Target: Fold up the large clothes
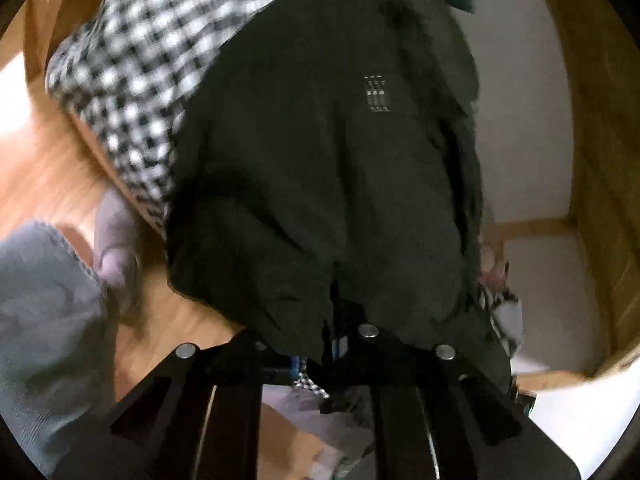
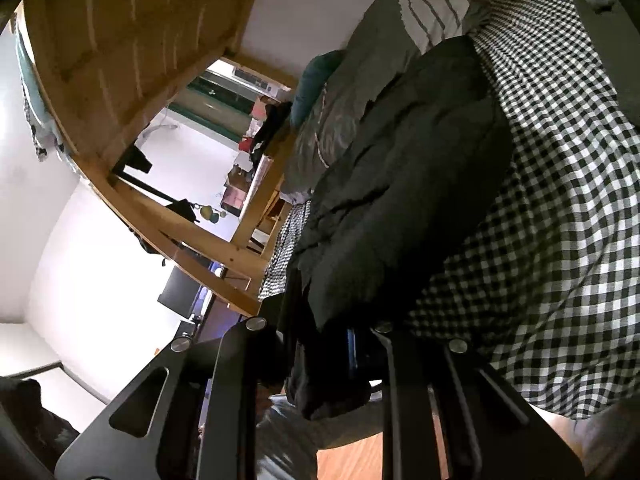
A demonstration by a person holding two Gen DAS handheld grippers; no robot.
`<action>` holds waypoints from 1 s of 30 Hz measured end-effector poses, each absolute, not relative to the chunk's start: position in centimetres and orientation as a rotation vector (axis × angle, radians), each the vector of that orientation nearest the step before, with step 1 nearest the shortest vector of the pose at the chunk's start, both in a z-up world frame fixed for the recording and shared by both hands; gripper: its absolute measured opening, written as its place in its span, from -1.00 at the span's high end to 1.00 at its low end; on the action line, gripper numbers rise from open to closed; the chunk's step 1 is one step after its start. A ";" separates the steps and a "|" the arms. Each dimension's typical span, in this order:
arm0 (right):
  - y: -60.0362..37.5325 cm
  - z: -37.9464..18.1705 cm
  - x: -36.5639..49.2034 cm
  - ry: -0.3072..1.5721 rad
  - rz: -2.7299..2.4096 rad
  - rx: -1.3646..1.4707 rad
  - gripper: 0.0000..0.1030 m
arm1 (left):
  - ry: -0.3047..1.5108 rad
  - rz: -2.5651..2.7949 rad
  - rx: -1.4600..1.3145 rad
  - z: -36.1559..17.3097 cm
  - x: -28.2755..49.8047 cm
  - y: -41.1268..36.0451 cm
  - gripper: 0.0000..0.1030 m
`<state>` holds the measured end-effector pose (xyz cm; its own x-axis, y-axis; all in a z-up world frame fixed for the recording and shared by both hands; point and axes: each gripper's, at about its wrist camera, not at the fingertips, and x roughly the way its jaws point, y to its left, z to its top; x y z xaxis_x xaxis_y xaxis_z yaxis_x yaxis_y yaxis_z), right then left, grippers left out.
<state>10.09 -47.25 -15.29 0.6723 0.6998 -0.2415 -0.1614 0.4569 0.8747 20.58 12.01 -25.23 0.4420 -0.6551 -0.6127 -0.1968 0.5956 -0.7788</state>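
Dark jacket lying lengthwise along checkered bed, near end clamped in both left tongs and right tongs, far end toward pillows.

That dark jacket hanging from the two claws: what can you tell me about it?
The dark jacket looks black or very dark green, of soft, slightly padded, creased fabric, with a small pale woven emblem on its front. It lies stretched over the black-and-white checked bedsheet, one edge bunched up. The left gripper and the right gripper each pinch that edge, so it drapes away from them across the bed.
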 end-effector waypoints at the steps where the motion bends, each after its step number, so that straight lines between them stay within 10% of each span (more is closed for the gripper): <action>1: -47.6 -15.3 10.0 0.642 0.582 0.970 0.64 | 1.096 -0.363 -0.916 -24.4 20.3 12.5 0.84; 14: -47.2 -17.7 12.9 0.843 0.552 0.974 0.57 | 1.027 -0.519 -0.845 -18.0 22.3 9.9 0.86; 16: -47.0 -19.1 13.5 0.918 0.516 0.983 0.36 | 1.021 -0.523 -0.841 -18.2 22.0 9.9 0.86; 18: -46.8 -20.8 13.9 0.993 0.475 0.984 -0.35 | 1.013 -0.531 -0.851 -18.0 21.9 10.0 0.86; 20: -46.4 -22.6 14.2 1.043 0.442 0.977 -0.42 | 1.020 -0.531 -0.845 -17.5 21.9 9.9 0.86; 23: -45.7 -24.3 14.6 1.092 0.434 0.965 0.49 | 1.027 -0.541 -0.841 -16.9 22.7 9.5 0.86; 30: -48.4 -21.8 11.7 0.863 0.581 1.156 0.81 | 1.024 -0.579 -0.787 -13.8 22.5 8.7 0.86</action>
